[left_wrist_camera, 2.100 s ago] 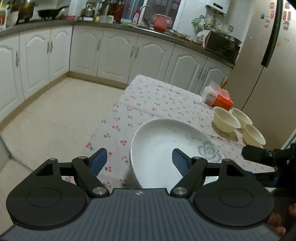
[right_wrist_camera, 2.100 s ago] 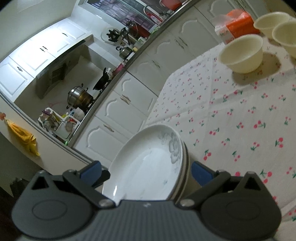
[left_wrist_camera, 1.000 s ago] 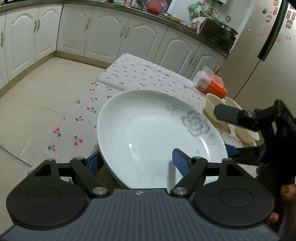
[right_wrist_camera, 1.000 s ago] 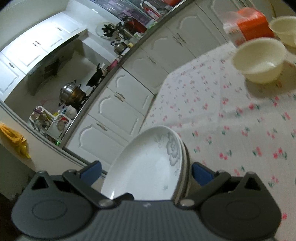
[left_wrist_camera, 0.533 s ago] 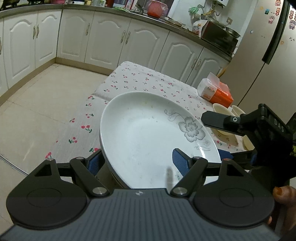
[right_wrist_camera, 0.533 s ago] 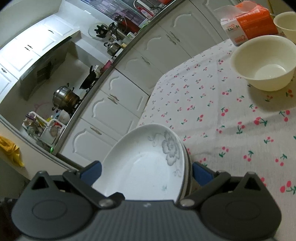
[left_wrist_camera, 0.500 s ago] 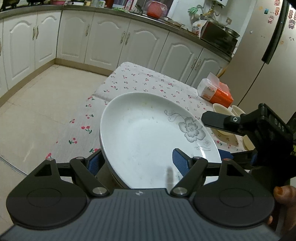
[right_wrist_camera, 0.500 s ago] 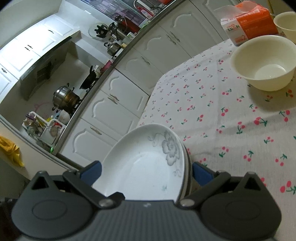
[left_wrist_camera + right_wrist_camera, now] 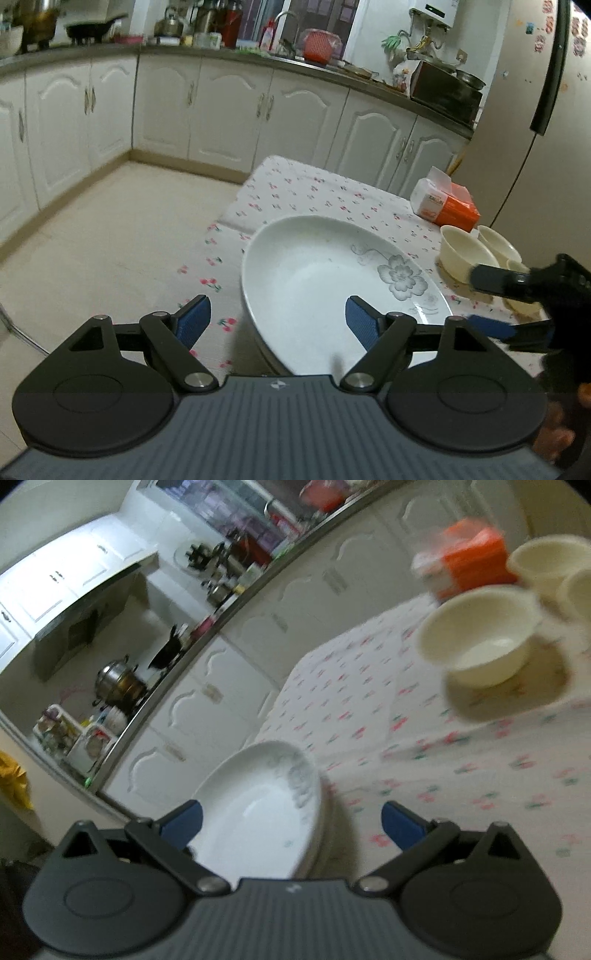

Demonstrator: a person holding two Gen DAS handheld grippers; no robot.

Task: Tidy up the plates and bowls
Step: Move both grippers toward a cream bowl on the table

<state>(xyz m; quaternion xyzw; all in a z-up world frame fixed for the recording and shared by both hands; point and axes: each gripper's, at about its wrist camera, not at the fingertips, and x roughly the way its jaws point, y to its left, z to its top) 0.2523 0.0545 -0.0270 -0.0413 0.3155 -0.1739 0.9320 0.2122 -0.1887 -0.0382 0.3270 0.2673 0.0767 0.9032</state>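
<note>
Cherry-printed cloth covers the table [image 9: 325, 192], on which the white flowered plate [image 9: 325, 280] is set at the near edge, with three cream bowls [image 9: 461, 251] and an orange tissue box [image 9: 445, 201] grouped beyond it. The left gripper [image 9: 273, 319] and the right gripper [image 9: 291, 821] are each shown with jaws spread, the plate rim lying between the fingers and gripped by neither.

Pulled both my left gripper [image 9: 275, 317] and right gripper [image 9: 291, 821] back off the plates [image 9: 332, 280], so their rims sat free.
</note>
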